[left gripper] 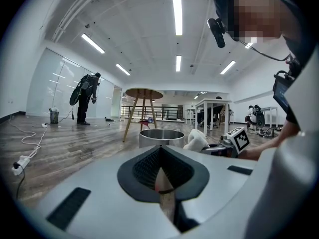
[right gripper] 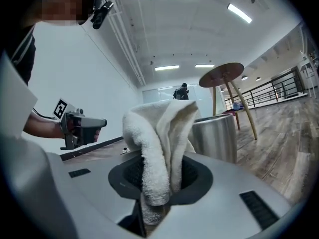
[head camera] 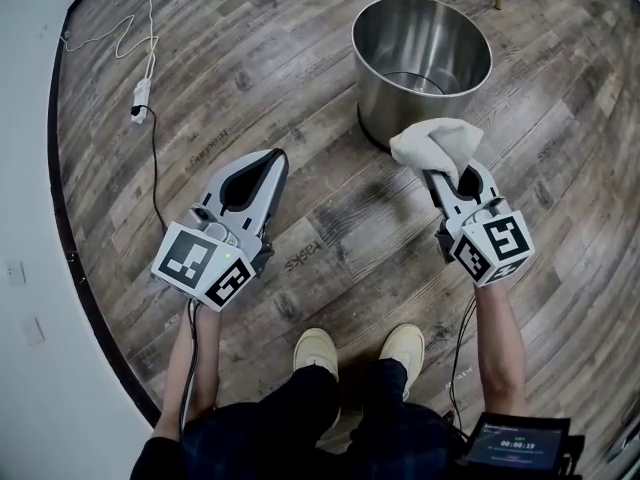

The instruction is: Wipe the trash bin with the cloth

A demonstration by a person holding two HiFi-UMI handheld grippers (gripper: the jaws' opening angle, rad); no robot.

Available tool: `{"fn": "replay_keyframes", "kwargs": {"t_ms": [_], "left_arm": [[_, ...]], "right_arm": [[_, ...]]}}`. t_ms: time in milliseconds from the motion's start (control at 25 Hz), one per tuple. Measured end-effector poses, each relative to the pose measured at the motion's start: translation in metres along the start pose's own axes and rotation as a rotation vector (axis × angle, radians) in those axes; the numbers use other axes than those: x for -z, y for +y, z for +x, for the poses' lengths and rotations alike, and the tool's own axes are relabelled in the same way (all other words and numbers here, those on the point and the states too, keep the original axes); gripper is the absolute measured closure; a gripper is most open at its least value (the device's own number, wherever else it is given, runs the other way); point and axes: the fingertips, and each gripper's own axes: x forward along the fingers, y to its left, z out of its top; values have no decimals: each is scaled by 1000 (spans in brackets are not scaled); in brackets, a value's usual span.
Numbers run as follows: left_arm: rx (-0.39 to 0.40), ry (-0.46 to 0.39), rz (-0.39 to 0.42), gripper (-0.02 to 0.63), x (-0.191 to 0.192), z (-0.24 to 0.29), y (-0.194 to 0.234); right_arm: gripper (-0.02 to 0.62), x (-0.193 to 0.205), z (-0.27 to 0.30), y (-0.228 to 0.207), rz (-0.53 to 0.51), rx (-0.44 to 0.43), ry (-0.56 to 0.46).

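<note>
One cloth (head camera: 437, 144) sits clamped in the right gripper (right gripper: 156, 209) near the bin (head camera: 398, 108).

1. Under you: grey-brown wood-plank floor (head camera: 300, 68), with worn grain.
2. On your left, a white wall (head camera: 30, 168) meets it at a dark skirting.
3. A white power strip (head camera: 141, 98) with loose cable lies near that wall.
4. A round wooden table on splayed legs (left gripper: 143, 94) stands ahead of you.
5. Long ceiling strip lights (left gripper: 178, 14) are lit.
6. A distant person (left gripper: 85, 96) stands by pale glass panels (left gripper: 55, 83).

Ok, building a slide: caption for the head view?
Right tongs grip a white cloth near the steel bin; left tongs shut and empty above the wood floor.
</note>
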Motion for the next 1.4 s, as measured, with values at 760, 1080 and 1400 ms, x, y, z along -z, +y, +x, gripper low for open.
{"fn": "replay_keyframes", "kwargs": {"t_ms": [760,1080,1400], "left_arm": [[11,-1,-13,606,0,3,-3],[33,-14,-14,606,-9,18,-6],[87,-20,-45,606,-17,42,-24]], "right_arm": [[511,-45,17,91,-82,-188,-53],[511,-58,16,78,-100,-152,-32],[511,-77,-3,57,-78,-103,-20]]}}
